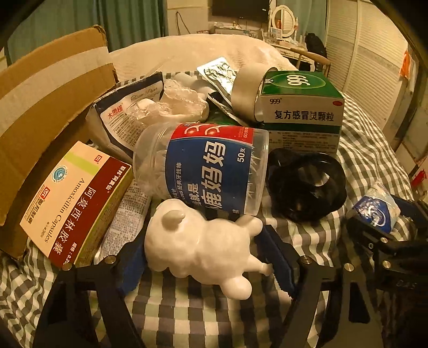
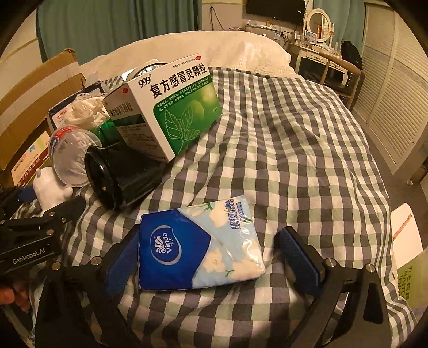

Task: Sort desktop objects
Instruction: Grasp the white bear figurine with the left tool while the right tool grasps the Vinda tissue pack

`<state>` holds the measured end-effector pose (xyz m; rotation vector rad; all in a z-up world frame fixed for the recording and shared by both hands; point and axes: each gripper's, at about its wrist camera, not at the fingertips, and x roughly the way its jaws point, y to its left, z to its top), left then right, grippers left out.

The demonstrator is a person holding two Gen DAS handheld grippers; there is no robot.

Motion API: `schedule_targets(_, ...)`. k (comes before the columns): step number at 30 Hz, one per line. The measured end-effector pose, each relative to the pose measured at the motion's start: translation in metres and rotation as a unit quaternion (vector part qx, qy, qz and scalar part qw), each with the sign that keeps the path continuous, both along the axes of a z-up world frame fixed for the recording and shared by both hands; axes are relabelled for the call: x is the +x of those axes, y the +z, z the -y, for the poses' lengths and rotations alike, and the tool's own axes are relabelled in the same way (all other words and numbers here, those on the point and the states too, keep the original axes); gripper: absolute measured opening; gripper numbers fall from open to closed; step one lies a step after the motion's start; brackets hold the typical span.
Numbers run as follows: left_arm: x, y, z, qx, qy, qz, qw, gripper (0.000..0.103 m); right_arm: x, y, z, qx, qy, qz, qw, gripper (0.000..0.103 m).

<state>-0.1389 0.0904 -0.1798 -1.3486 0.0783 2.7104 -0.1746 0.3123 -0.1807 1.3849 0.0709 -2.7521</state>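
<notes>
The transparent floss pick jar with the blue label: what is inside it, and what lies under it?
Inside the floss pick jar, white floss picks show through the clear wall; the label hides the middle. It lies on its side, over a printed leaflet and checked cloth. What is directly beneath is covered.

Warm, dim indoor light. A checked bedsheet covers the bed, with a white quilt at 12 o'clock. Teal curtains hang at 11 o'clock. A wall-mounted television and a dressing table with oval mirror occupy 1 o'clock. White louvred doors stand at 3 o'clock.
</notes>
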Motion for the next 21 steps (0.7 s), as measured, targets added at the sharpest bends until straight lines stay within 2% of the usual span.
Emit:
schedule_targets(7, 0.009, 0.009, 0.004, 0.007, 0.002, -0.009, 0.9999, 0.081, 0.001, -0.004, 0.003, 0.017, -0.001, 0.002, 1.0, 0.098)
schedule_targets(9, 0.012, 0.014, 0.005, 0.009, 0.003, -0.014, 0.9999, 0.081, 0.004, -0.002, 0.001, 0.016, -0.006, -0.006, 1.0, 0.088)
schedule_targets(10, 0.012, 0.016, 0.005, 0.012, 0.003, -0.016, 0.9998, 0.081, 0.006, 0.0, -0.001, 0.014, -0.008, -0.011, 1.0, 0.078)
schedule_targets(11, 0.013, 0.019, 0.006, 0.014, 0.003, -0.018, 0.9997, 0.081, 0.008, 0.003, -0.002, 0.011, -0.009, -0.016, 1.0, 0.074)
schedule_targets(15, 0.017, 0.028, 0.007, 0.023, 0.001, -0.027, 0.9994, 0.081, 0.014, 0.011, 0.001, 0.018, -0.012, -0.025, 0.999, 0.073)
schedule_targets(16, 0.02, 0.029, 0.006, 0.025, -0.001, -0.029, 0.9993, 0.078, 0.017, 0.016, 0.002, 0.021, -0.013, -0.032, 0.999, 0.073)
schedule_targets(17, 0.022, 0.03, 0.006, 0.027, -0.005, -0.029, 0.9992, 0.058, 0.019, 0.02, 0.003, 0.024, -0.014, -0.035, 0.999, 0.073)
schedule_targets(18, 0.025, 0.03, 0.008, 0.029, -0.009, -0.026, 0.9992, 0.048, 0.021, 0.025, 0.004, 0.026, -0.015, -0.039, 0.999, 0.073)
schedule_targets(21, 0.029, 0.032, 0.008, 0.029, -0.015, -0.023, 0.9992, 0.046, 0.029, 0.039, 0.006, 0.031, -0.016, -0.048, 0.998, 0.073)
